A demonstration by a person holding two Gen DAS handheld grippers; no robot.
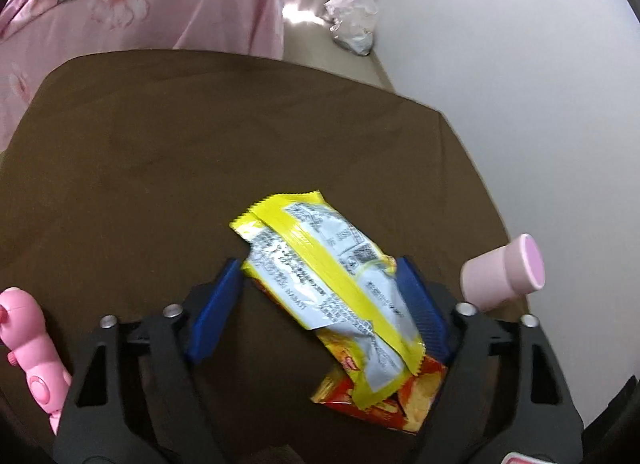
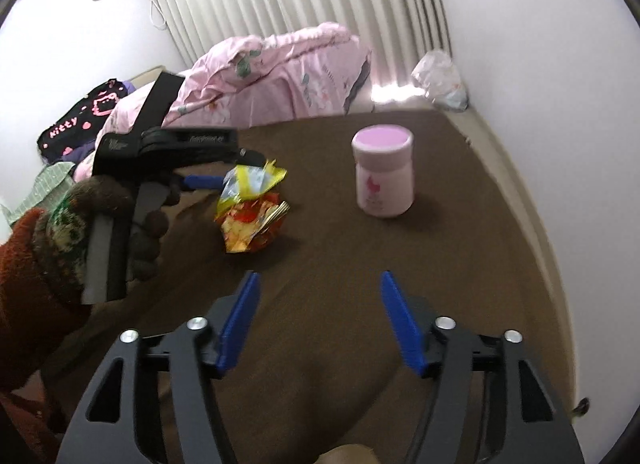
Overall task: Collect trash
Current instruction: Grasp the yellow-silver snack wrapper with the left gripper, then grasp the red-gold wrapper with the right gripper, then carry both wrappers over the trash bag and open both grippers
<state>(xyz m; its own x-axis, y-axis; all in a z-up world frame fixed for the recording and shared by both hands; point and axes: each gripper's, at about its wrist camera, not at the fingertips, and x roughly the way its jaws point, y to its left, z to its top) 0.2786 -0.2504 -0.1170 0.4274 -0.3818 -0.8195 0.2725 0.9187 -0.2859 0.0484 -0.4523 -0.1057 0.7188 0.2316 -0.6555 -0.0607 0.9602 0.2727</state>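
A crumpled yellow, white and red snack wrapper lies on the brown cloth-covered table. My left gripper is open, its blue fingers on either side of the wrapper, the right finger touching it. In the right wrist view the wrapper lies left of centre, with the left gripper reaching it from the left in a gloved hand. My right gripper is open and empty, hovering over the table nearer than the wrapper.
A pink lidded jar stands on the table right of the wrapper; it also shows in the left wrist view. A pink toy-like object lies at the left. A pink-covered bed and a plastic bag lie beyond.
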